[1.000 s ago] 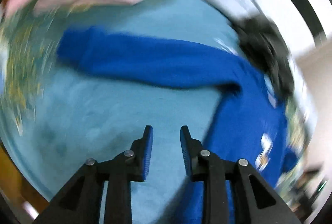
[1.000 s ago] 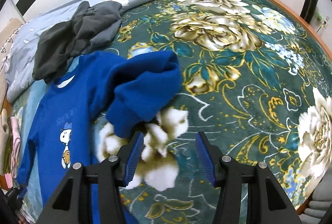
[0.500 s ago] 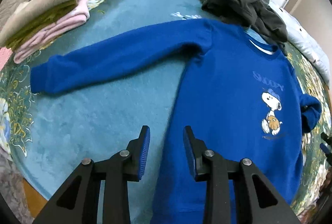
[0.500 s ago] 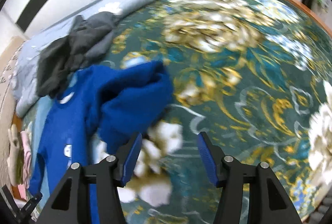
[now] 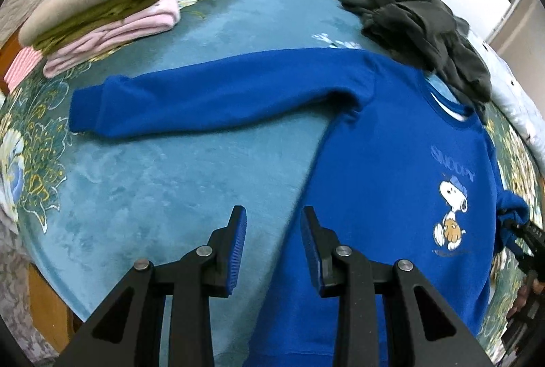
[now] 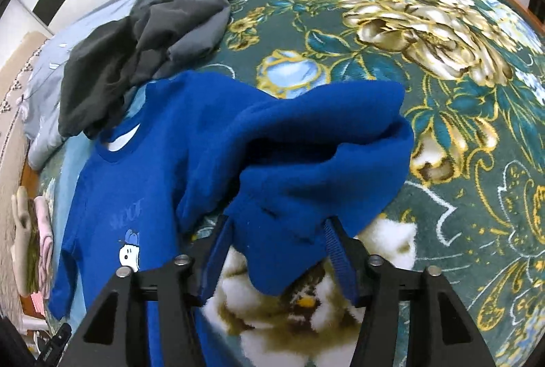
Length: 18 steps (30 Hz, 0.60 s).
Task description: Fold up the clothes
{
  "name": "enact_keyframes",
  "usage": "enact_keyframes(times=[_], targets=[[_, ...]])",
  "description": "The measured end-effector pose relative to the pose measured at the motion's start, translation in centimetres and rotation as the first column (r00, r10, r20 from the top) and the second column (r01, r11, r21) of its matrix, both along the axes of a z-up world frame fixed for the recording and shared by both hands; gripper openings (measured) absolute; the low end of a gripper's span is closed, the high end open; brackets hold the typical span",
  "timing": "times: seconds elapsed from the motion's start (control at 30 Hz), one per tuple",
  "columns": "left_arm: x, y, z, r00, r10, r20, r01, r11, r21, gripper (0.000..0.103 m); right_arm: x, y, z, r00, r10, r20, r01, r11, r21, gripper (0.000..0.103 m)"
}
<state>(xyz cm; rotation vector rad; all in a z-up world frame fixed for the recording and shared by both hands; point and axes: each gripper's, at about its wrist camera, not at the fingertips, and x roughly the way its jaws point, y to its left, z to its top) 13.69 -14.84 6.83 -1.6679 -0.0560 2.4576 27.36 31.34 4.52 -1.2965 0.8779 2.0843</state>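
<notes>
Fleece filling the gap of the right gripper (image 6: 277, 241): closing the jaws on the cuff end of the right sleeve (image 6: 316, 169), pads meeting cloth on both sides and creasing it. Lying doubled back just beyond those fingertips, heaped in a loose fold over itself. Further ahead and to that gripper's left, spreading flat and face up on the bedspread (image 6: 460, 162), the body of the blue sweatshirt (image 6: 136, 190).

Hovering over the sweatshirt's side edge with the left gripper (image 5: 274, 241), jaws parted and pinching nothing, pointing steeply down. Running under and ahead of its right finger, the blue body; under its left finger, bare bedspread. Stretching away ahead and to that gripper's left, laid out straight, the left sleeve (image 5: 221, 101). Further off, ahead and to the right, touching the collar, a crumpled gray garment (image 5: 419, 26); far ahead to the left, well apart from the sleeve, a folded stack (image 5: 102, 2) of beige, olive and pink.

Judging the handling: soft, thick, light, sagging wherever unsupported, unlikely to slip from ribbed pads and in no way fragile. Likely draping and dragging rather than holding a line, so needing lifting clear before carrying across. Best taking hold at the firmer edges: the cuff for a sleeve, the hem corner or shoulder seam for the body, pinching both layers together.
</notes>
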Motion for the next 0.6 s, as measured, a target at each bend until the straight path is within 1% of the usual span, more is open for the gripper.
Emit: enact_keyframes(times=[0.03, 0.1, 0.17, 0.2, 0.3, 0.37, 0.47, 0.53, 0.57, 0.6], targets=[[-0.1, -0.2, 0.0, 1.0, 0.008, 0.003, -0.008, 1.0, 0.004, 0.033, 0.1, 0.2, 0.2, 1.0, 0.011, 0.025, -0.012, 1.0, 0.02, 0.023], [-0.3, -0.3, 0.1, 1.0, 0.014, 0.006, -0.014, 1.0, 0.013, 0.033, 0.7, 0.7, 0.6, 0.999, 0.018, 0.044, -0.019, 0.999, 0.027, 0.015], [-0.3, -0.4, 0.2, 1.0, 0.007, 0.003, -0.007, 1.0, 0.012, 0.033, 1.6, 1.4, 1.3, 0.998, 0.028, 0.057, -0.03, 0.999, 0.029, 0.013], [-0.3, -0.4, 0.2, 1.0, 0.002, 0.001, -0.002, 1.0, 0.009, 0.033, 2.0, 1.8, 1.8, 0.997, 0.038, 0.07, -0.042, 0.998, 0.045, 0.013], [-0.4, -0.6, 0.4, 1.0, 0.001, -0.005, -0.001, 1.0, 0.008, 0.033, 3.3, 3.4, 4.5, 0.989, 0.067, 0.133, -0.091, 0.98, 0.177, 0.012], [-0.6, -0.8, 0.6, 1.0, 0.007, -0.009, -0.007, 1.0, 0.006, 0.033, 4.3, 4.9, 6.7, 0.98, 0.057, 0.191, -0.114, 0.946, 0.302, 0.012], [-0.8, -0.9, 0.8, 1.0, 0.01, -0.019, -0.01, 1.0, 0.003, 0.033, 5.2, 7.3, 9.6, 0.966, 0.017, 0.257, -0.14, 0.872, 0.468, 0.012], [-1.0, -0.9, 0.9, 1.0, 0.008, -0.028, -0.008, 1.0, -0.001, 0.033, 5.4, 8.5, 10.8, 0.954, 0.001, 0.3, -0.175, 0.814, 0.553, 0.012], [-1.1, -1.0, 1.0, 0.999, 0.008, -0.031, -0.008, 1.0, -0.003, 0.033, 5.3, 8.9, 11.1, 0.947, -0.001, 0.32, -0.195, 0.791, 0.579, 0.012], [-1.2, -1.1, 1.1, 0.999, 0.01, -0.032, -0.01, 1.0, -0.004, 0.033, 5.1, 9.2, 10.9, 0.941, 0.002, 0.34, -0.215, 0.778, 0.59, 0.012]])
